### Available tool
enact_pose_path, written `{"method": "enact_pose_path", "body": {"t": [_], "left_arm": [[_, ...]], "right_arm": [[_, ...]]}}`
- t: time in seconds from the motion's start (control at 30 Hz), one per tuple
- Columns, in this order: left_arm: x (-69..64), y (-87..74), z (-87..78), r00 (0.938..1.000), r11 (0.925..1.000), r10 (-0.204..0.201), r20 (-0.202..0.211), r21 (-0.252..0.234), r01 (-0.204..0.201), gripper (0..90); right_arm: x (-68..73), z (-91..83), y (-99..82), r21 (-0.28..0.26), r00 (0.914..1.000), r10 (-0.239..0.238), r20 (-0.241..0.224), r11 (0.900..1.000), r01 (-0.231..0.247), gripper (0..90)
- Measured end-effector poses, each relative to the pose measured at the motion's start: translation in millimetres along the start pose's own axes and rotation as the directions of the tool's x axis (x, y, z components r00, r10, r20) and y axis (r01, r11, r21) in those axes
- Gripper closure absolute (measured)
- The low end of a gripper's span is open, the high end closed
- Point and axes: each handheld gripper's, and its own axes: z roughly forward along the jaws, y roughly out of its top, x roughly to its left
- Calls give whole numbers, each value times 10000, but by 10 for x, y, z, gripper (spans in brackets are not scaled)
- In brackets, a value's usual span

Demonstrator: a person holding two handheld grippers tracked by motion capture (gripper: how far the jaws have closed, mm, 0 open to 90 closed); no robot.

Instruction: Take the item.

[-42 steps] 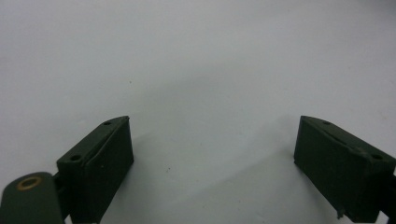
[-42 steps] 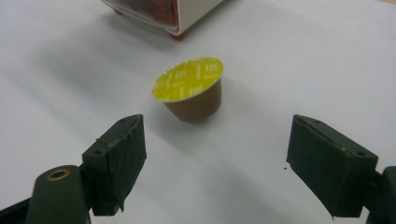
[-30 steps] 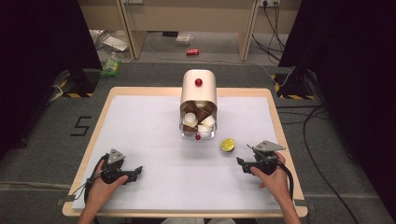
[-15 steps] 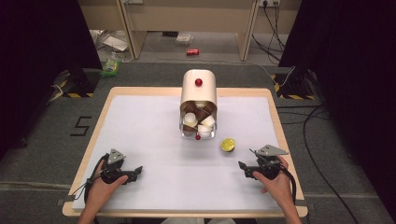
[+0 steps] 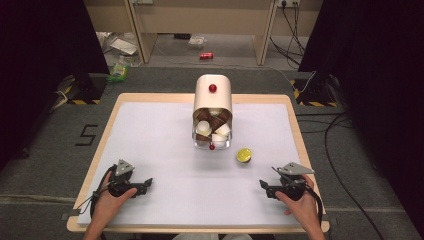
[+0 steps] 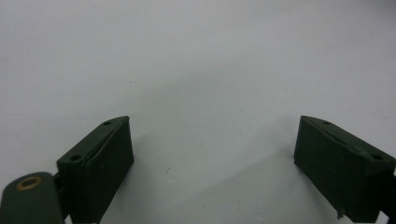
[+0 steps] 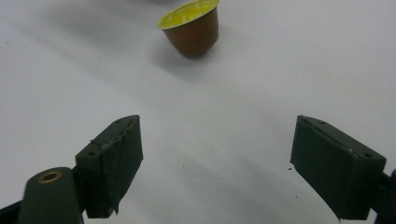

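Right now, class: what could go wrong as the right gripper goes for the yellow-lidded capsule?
1. The capsule is small, tapered and apart from the open right gripper; a poor approach may knock it over.
2. It sits close to the capsule dispenser; a push could send it against the drawer.

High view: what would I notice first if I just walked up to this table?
Probably the cream box with a red knob at the table's far middle, its clear drawer pulled out and full of brown and white coffee pods. Next, the lone yellow-lidded pod sitting just to the drawer's right. Near the front edge, a left gripper and a right gripper wait with jaws open.
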Motion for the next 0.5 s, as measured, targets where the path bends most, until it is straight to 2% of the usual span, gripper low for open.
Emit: {"method": "enact_pose_path", "body": {"t": [0.5], "left_arm": [[-1,0,0,10000,10000,8,-9,1,-8,110]], "right_arm": [[38,-60,-137,265,10000,23,28,9996,-24,165]]}}
